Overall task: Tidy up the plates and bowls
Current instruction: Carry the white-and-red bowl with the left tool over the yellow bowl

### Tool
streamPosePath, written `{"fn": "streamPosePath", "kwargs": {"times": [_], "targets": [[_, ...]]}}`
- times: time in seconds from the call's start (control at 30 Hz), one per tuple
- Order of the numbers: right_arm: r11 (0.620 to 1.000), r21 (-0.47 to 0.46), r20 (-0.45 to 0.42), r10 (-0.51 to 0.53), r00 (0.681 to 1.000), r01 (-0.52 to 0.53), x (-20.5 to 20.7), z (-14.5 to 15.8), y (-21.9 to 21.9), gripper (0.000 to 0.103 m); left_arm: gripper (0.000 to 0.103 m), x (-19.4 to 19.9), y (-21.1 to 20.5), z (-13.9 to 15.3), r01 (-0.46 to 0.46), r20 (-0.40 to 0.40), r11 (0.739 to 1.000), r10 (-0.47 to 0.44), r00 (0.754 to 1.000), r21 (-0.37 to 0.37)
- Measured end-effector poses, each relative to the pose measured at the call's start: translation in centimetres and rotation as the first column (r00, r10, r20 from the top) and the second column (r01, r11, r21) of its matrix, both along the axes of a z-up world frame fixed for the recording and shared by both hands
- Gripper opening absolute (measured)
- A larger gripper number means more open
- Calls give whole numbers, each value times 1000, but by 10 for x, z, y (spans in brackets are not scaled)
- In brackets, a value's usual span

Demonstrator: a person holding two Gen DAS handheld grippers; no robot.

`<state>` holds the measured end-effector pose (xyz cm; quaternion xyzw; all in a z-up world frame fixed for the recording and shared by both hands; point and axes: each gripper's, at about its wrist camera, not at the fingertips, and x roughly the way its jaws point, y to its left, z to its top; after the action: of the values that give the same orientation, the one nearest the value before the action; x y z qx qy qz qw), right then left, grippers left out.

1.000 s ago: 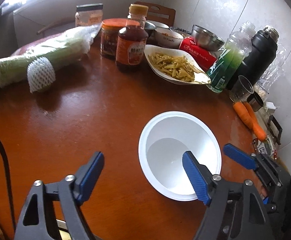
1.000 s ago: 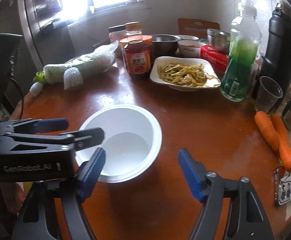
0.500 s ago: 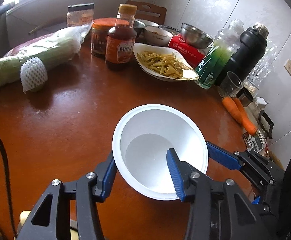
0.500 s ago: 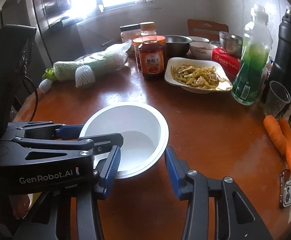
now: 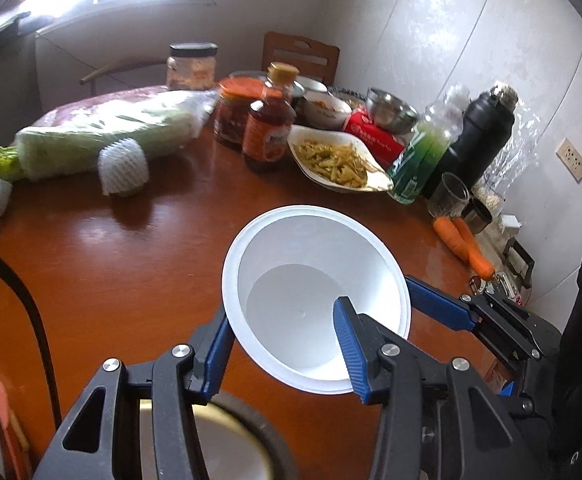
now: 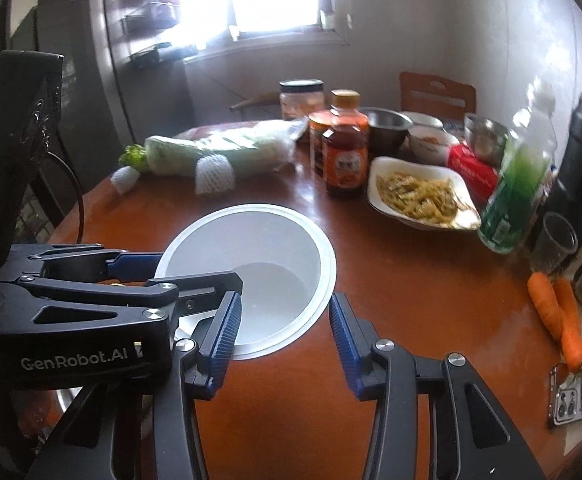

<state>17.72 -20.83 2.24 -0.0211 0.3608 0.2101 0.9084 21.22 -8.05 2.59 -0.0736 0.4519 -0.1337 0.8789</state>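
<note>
Near the bench's front edge, we hold the white bowl tilted, left gripper pinching its near wall, one finger inside, one outside. Our right gripper hangs spread, its fingers astride the rim but apparently not clamping. We judge the bowl light, thin, flexible and slippery; grip the wall gently below the rim.

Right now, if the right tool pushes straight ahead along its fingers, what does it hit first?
The round white plastic bowl: the right tool already straddles its near rim, one finger inside, one outside. Beyond it probably lies bare brown wooden table, though depth is unclear.
</note>
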Motion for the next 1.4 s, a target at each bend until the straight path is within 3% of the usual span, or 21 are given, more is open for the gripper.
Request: {"fn": "streamPosePath", "kwargs": {"times": [0.57, 1.4], "targets": [[989, -12, 129, 146, 981, -146, -44, 47, 70, 48, 49, -62, 71, 44, -101, 98, 995, 102, 990, -14], [982, -59, 145, 185, 972, -178, -91, 40, 96, 48, 49, -115, 92, 31, -120, 113, 992, 123, 986, -32]]}}
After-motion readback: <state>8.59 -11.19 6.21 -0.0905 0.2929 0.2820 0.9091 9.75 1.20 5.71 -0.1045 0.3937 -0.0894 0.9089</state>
